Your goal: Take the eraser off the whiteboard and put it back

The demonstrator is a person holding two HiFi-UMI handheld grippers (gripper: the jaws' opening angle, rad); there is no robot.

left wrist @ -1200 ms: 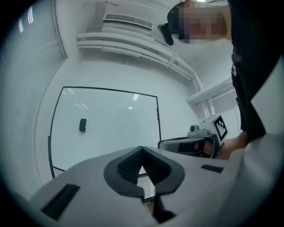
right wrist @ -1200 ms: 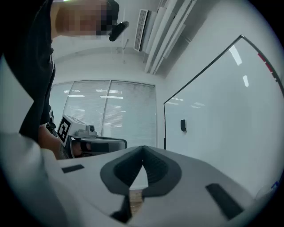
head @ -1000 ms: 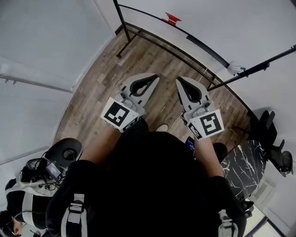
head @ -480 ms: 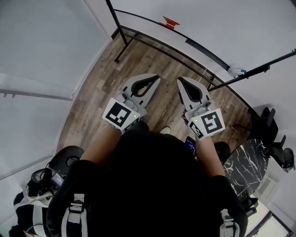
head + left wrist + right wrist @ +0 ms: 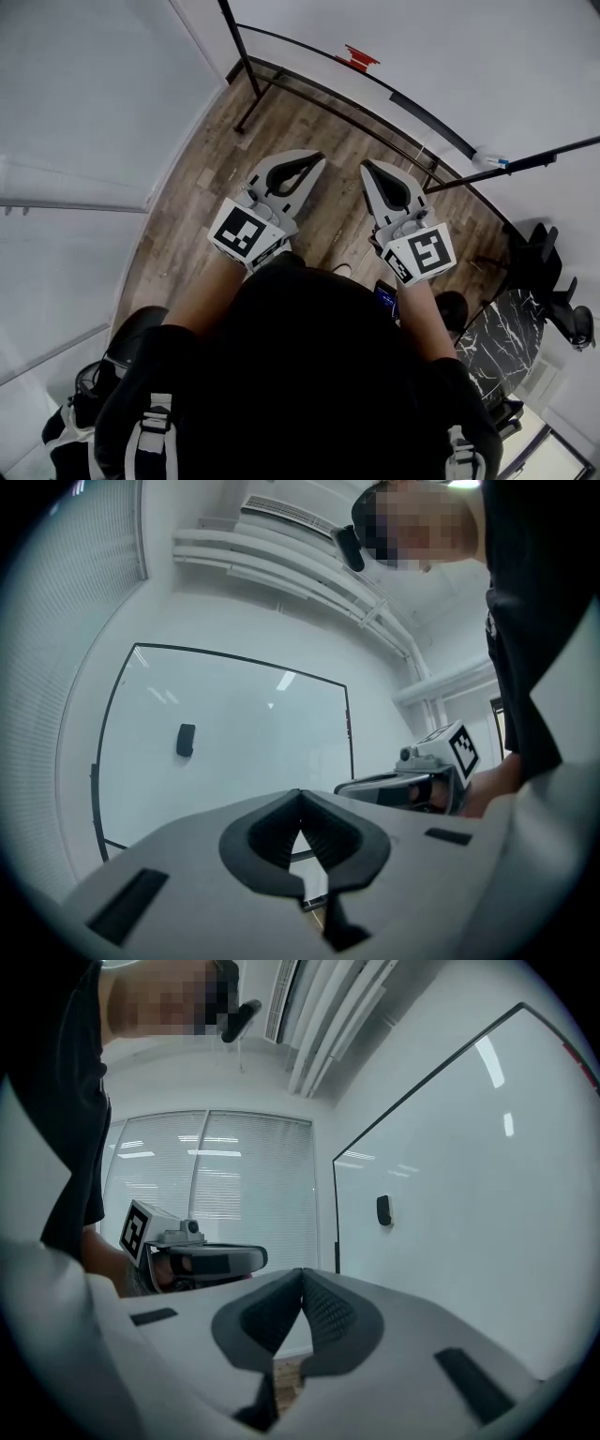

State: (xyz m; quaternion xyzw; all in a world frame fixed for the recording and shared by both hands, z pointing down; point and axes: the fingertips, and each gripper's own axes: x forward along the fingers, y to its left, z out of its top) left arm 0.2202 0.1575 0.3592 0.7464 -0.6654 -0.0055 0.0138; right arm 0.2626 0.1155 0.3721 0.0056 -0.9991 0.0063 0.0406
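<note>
Grey-white plastic is forming the left gripper [image 5: 316,160], which is pointing level toward a whiteboard [image 5: 244,761]. Its two dark-padded jaws are pressing tip to tip with nothing between them. Up and to the left of those jaws, well apart from them, the eraser [image 5: 186,740] is clinging to the board as a small dark upright block.

Just to its right, the right gripper [image 5: 368,166] is pointing the same way. Its jaws are likewise meeting and gripping nothing. From this gripper the eraser [image 5: 384,1210] is sitting up and to the right, again far off.

Neither tool is touching the eraser, so the pick-up looks not yet begun. The likely trouble is arriving with the jaws together: the tips would be pushing the eraser along the slick board or knocking it to the floor rather than straddling it. A pinch on one corner only could also be letting it twist free.

The board is shining glossily, reflecting ceiling lights inside a thin black frame [image 5: 348,733]. Below both grippers, wood-look planks are covering the floor [image 5: 309,122]. Left of the right gripper, pale window blinds [image 5: 234,1185] are filling the far wall of a white room.
</note>
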